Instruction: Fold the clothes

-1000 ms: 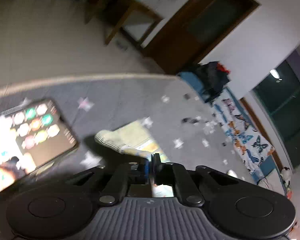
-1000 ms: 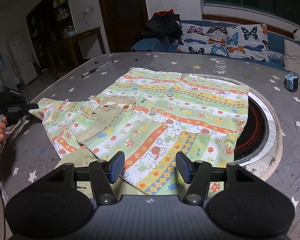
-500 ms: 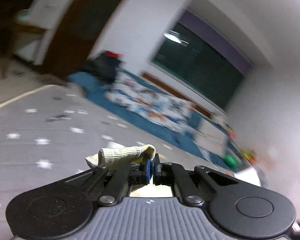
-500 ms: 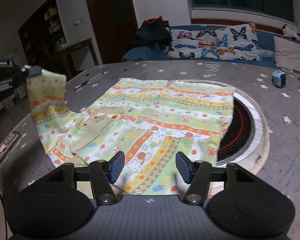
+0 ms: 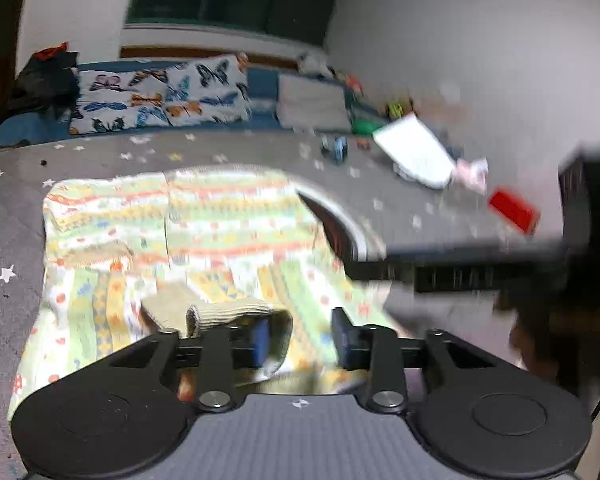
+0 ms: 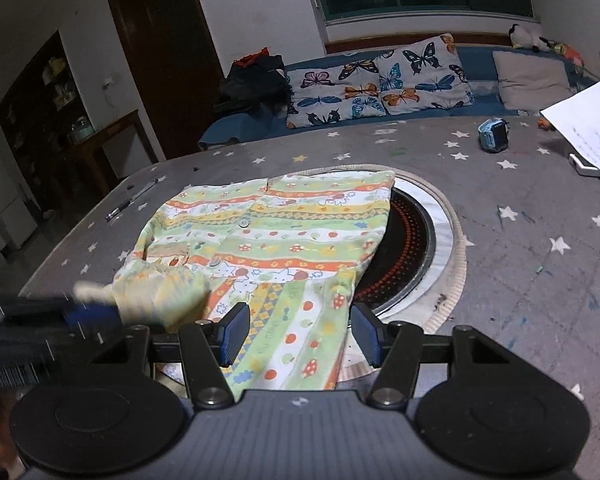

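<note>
A child's striped green, yellow and orange shirt (image 6: 284,240) lies flat on the grey star-patterned table (image 6: 520,248); it also shows in the left wrist view (image 5: 204,232). Its left sleeve is folded in over the body, and the ribbed beige cuff (image 5: 228,312) lies against the left finger. My left gripper (image 5: 300,340) is open just above the folded sleeve; it appears blurred in the right wrist view (image 6: 52,320). My right gripper (image 6: 298,332) is open and empty over the shirt's near hem.
A round recessed burner (image 6: 412,240) sits partly under the shirt's right side. A pen (image 6: 130,202) lies far left. A blue gadget (image 6: 494,134), white paper (image 6: 588,128) and a red object (image 5: 514,210) lie at the right. A sofa with butterfly cushions (image 6: 380,80) stands behind.
My left gripper carried the sleeve cuff up and over onto the shirt's body, then opened and let it go. The right gripper stayed open over the hem.
</note>
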`<act>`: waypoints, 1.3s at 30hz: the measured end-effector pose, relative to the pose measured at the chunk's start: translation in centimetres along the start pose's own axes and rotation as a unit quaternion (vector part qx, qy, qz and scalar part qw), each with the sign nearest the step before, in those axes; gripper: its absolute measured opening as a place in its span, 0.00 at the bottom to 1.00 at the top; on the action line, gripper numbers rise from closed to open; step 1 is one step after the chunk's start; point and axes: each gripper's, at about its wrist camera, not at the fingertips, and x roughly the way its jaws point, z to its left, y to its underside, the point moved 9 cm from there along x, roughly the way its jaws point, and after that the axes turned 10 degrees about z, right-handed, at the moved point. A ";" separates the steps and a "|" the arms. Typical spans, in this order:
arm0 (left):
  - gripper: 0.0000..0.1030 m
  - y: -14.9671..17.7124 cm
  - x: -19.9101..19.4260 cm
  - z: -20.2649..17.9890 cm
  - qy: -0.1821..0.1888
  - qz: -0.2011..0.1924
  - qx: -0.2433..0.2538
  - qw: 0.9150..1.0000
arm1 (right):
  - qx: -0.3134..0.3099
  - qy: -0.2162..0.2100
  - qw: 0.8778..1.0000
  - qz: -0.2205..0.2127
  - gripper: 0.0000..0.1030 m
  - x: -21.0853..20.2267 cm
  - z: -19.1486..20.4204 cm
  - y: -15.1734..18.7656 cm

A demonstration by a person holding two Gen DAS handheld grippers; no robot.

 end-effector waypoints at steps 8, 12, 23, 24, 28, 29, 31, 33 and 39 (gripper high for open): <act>0.57 2.9 1.2 0.3 -0.017 0.024 0.040 0.999 | -0.079 -0.041 0.996 0.024 0.55 1.7 5.8 -0.4; 0.61 4.1 0.2 0.7 -0.023 0.025 0.046 0.998 | -0.121 -0.045 0.991 0.043 0.55 3.6 8.4 -0.5; 0.65 6.2 -2.9 2.6 -0.031 0.021 0.053 0.998 | -0.178 -0.020 0.981 0.070 0.78 6.9 11.2 -0.2; 0.65 6.3 -3.1 2.9 -0.036 0.021 0.053 0.998 | -0.187 -0.010 0.980 0.070 0.78 7.1 11.3 0.0; 0.65 5.5 -4.3 4.8 -0.057 0.007 0.031 0.998 | -0.207 0.056 0.975 0.053 0.78 7.2 10.0 -0.4; 0.65 5.1 -4.6 5.4 -0.064 0.001 0.024 0.998 | -0.198 0.072 0.976 0.046 0.78 6.7 8.9 -0.8; 0.65 4.0 -5.4 6.7 -0.062 -0.015 -0.003 0.998 | -0.174 0.100 0.979 0.036 0.78 5.7 6.4 -1.6; 0.65 2.8 -5.9 8.1 -0.065 -0.030 -0.026 0.997 | -0.148 0.122 0.981 0.031 0.78 4.8 4.2 -2.2; 0.60 -0.3 -4.5 12.3 -0.114 -0.038 -0.081 0.990 | -0.103 0.104 0.989 0.003 0.74 2.7 2.1 -2.5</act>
